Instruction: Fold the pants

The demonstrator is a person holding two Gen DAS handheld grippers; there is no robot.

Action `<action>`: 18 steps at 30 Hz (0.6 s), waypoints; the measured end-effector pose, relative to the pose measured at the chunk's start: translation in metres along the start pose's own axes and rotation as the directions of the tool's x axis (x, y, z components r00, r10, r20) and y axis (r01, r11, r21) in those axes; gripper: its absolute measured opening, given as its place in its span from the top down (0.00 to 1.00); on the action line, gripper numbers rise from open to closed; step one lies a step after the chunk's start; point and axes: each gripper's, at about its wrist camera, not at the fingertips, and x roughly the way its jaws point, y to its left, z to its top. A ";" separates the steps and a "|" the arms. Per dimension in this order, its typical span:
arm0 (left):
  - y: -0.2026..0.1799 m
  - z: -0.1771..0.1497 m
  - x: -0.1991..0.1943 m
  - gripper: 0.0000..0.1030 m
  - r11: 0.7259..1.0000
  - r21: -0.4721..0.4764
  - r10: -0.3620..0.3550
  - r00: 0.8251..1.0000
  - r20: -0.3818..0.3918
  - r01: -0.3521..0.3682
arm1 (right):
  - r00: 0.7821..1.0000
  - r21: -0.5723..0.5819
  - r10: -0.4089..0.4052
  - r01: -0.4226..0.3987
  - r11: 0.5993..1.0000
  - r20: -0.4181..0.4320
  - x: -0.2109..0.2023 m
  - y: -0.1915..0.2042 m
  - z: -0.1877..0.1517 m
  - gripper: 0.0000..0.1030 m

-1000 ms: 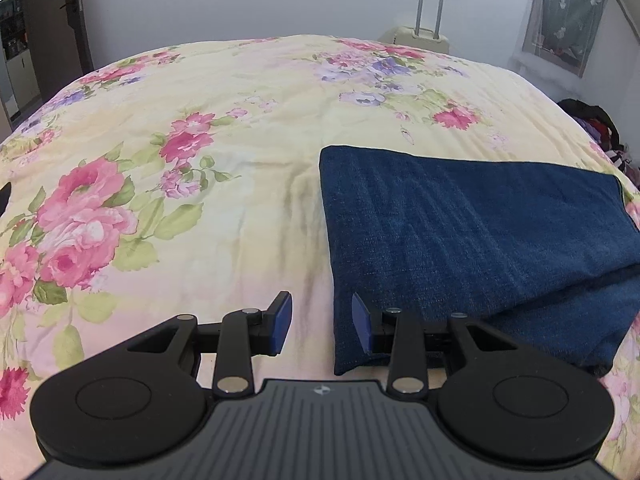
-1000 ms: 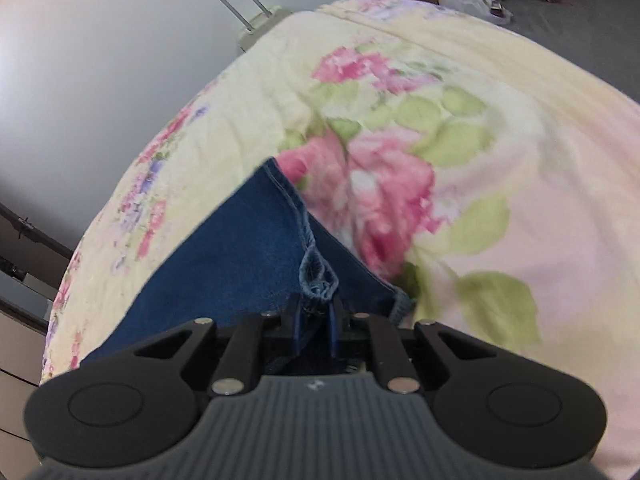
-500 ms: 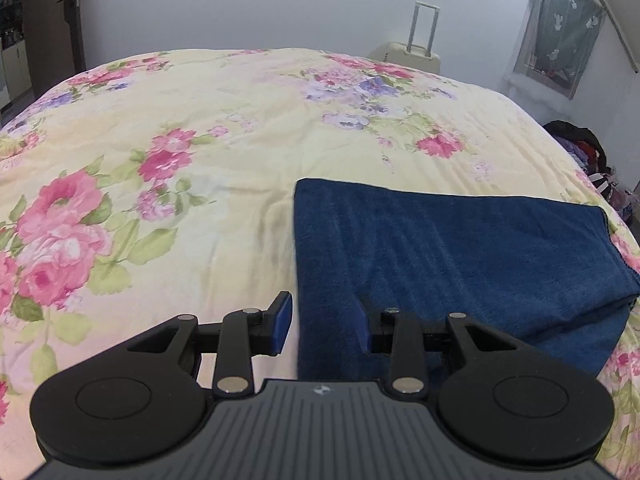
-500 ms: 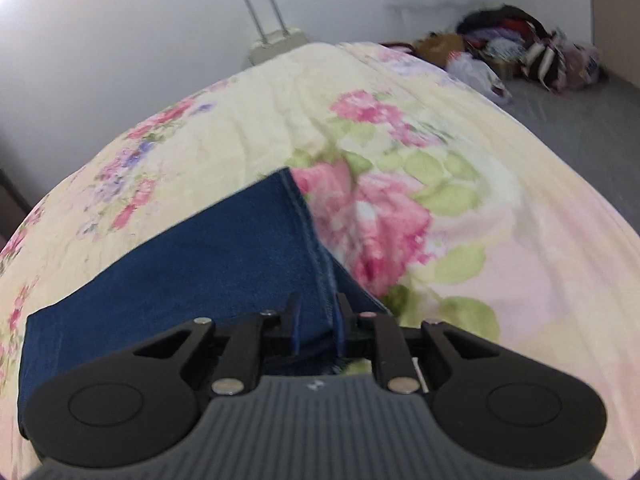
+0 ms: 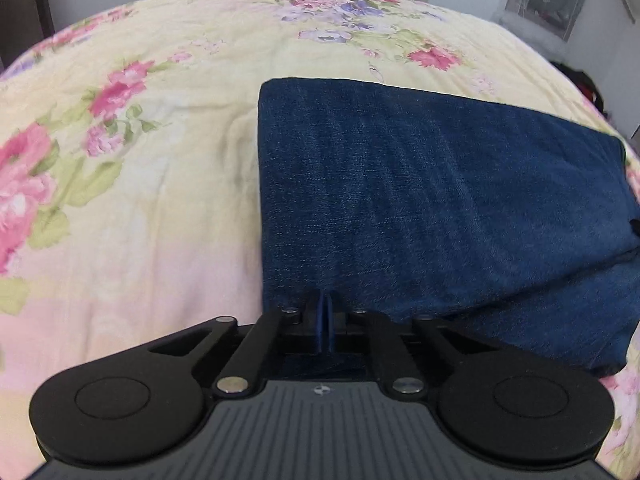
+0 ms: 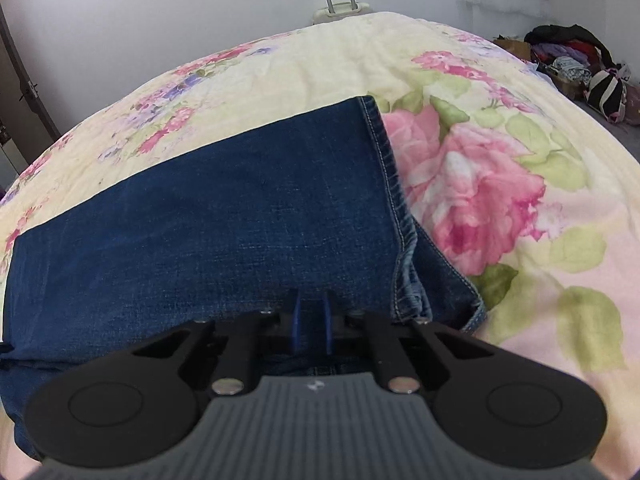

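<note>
A: Where are the pants [image 5: 432, 200]?

B: Flat on the floral bedspread [image 5: 140, 200], folded into a dark blue denim rectangle. In the left wrist view its straight folded edge runs down the middle of the frame and a lower layer sticks out at the right.

A: Left gripper [image 5: 325, 320]?

B: Blue pads pressed nearly together, only a sliver between them. It sits over the near edge of the denim. Whether fabric is pinched in there, I can't tell: the contact spot is behind the fingers.

A: Right gripper [image 6: 311, 320]?

B: Narrow gap between the pads, wider than the left's. Low over the denim, near the stitched hem [image 6: 390, 184]. Denim shows under the linkage, but whether the pads grip anything I can't make out.

A: What's cut off?

B: The near edge of the pants is hidden under both gripper bodies. In the right wrist view the denim runs off the left of the frame.

A: Background?

B: Suitcase [image 6: 340, 8] past the far end of the bed, handle up, top cropped in the left view. Clothes pile [image 6: 580, 60] on the floor at right, individual items hard to separate.
</note>
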 end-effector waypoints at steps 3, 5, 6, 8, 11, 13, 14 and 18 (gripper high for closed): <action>0.000 0.004 -0.017 0.91 0.998 0.040 0.052 0.999 0.016 -0.053 | 0.999 -0.025 -0.043 0.042 0.999 -0.014 -0.006 0.008 0.006 1.00; 0.008 0.017 -0.028 0.86 0.999 0.018 0.033 0.997 0.066 -0.034 | 0.998 -0.062 -0.068 0.068 0.996 -0.002 -0.017 0.018 0.011 0.96; 0.011 0.025 -0.032 0.86 1.000 0.006 0.019 0.996 0.089 -0.020 | 0.998 -0.073 -0.064 0.065 0.995 0.014 -0.023 0.021 0.013 0.94; 0.015 0.050 -0.033 0.86 1.000 -0.013 0.029 0.990 0.139 -0.027 | 0.998 -0.073 -0.048 0.051 0.996 0.046 -0.031 0.025 0.022 0.94; 0.018 0.082 -0.019 0.86 1.000 -0.028 0.007 0.986 0.165 -0.002 | 0.995 -0.075 -0.049 0.055 0.996 0.084 -0.030 0.029 0.039 0.92; 0.020 0.098 -0.001 0.86 0.999 -0.045 0.000 0.987 0.164 0.007 | 0.995 -0.064 -0.053 0.058 0.996 0.085 -0.022 0.027 0.049 0.92; 0.021 0.103 0.008 0.86 0.998 -0.054 0.001 0.987 0.161 0.008 | 0.994 -0.055 -0.062 0.067 0.996 0.086 -0.017 0.025 0.053 0.91; 0.031 0.113 0.048 0.86 0.995 -0.097 0.014 0.993 0.117 -0.002 | 0.994 -0.024 -0.085 0.087 0.996 0.069 0.007 0.010 0.060 0.91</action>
